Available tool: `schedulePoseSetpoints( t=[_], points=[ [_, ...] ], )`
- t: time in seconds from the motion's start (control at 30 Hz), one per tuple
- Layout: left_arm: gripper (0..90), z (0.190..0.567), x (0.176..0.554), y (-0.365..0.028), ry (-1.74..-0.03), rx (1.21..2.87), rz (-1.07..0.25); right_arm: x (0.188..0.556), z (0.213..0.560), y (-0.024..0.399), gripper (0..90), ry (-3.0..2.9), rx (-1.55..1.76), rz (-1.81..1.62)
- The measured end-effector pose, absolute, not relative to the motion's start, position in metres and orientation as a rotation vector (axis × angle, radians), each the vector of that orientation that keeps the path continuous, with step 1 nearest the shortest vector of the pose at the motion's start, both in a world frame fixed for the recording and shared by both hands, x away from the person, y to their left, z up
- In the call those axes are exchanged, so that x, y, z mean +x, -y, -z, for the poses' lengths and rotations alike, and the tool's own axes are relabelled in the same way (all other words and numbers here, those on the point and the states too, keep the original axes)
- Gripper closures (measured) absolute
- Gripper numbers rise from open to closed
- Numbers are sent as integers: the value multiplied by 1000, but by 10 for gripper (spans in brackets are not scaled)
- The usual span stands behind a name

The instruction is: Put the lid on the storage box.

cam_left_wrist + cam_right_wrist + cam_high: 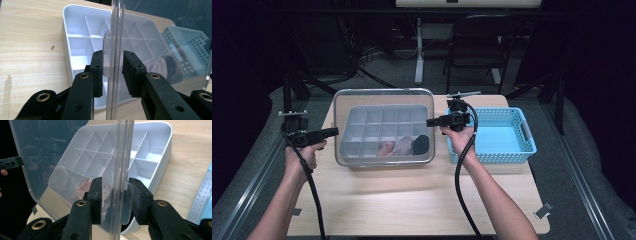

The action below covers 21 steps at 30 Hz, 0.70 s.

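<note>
**Clear lid held over the divided box**

Nearest the person, the two forearms come in over the wooden table point(412, 200). The left gripper point(112, 67) pinches the left edge of a clear lid point(383, 125), its pads on either side of the plastic rim; the right gripper point(113, 195) pinches the opposite edge the same way. The lid hangs between them, above the grey divided box point(377, 131), tilted rather than seated.

Through the plastic, the front compartments hold a few small bundles, pinkish, pale and black point(404, 146); what they are is hard to tell. To the right of the box stands an empty blue basket point(524, 131).

The step in hand looks like carrying the lid, either off the box or onto it. The next move calls for both hands travelling together at one height, so the thin rim does not twist or slip from the pads.
</note>
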<state>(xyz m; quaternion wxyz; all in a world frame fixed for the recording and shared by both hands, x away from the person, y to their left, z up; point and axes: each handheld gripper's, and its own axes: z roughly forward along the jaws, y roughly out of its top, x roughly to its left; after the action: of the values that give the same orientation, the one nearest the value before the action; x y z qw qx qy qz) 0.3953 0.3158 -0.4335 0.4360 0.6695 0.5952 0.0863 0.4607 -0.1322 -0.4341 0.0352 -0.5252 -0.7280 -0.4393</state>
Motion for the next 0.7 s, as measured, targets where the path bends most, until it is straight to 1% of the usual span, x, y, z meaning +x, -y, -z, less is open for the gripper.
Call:
schedulePoseSetpoints(
  t=[0.3,0.7],
  points=[
    [696,438,421,-320,-1524,1677,-204,480,435,123,652,2223,-1640,1312],
    [695,444,439,-320,-1545,1696,-191,498,444,120,642,2214,-1679,1289]
  ],
)
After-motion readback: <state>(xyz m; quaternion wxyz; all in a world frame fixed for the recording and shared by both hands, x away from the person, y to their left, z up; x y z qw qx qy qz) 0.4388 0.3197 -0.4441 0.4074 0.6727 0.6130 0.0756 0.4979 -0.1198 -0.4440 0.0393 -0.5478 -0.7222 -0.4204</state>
